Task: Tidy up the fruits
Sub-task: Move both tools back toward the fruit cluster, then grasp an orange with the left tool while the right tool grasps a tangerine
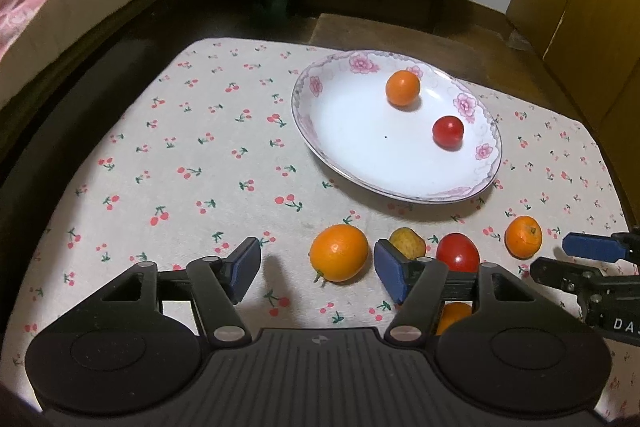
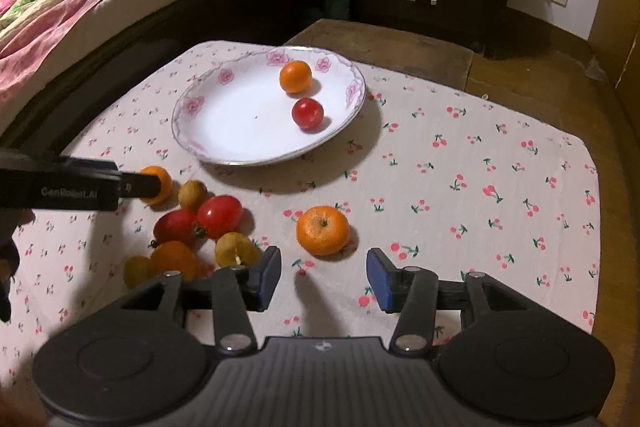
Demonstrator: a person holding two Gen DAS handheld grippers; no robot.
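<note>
Our left tool [image 1: 316, 267] hangs open and empty over the table [image 1: 180, 155], an orange [image 1: 339, 252] just beyond its pads. Our right tool [image 2: 323, 277] gapes empty before a mandarin [image 2: 322, 230]. Farther off, the plate [image 2: 224, 131] holds an orange and a tomato.

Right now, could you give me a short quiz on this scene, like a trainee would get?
1. How many fruits lie on the plate?
2. True or false: the right gripper holds a fruit.
3. Which fruit lies just ahead of the left gripper: A tomato, B orange, C banana?

Key: 1. Two, a small orange and a tomato. 2. False; both grippers are open and empty. 3. B.
</note>
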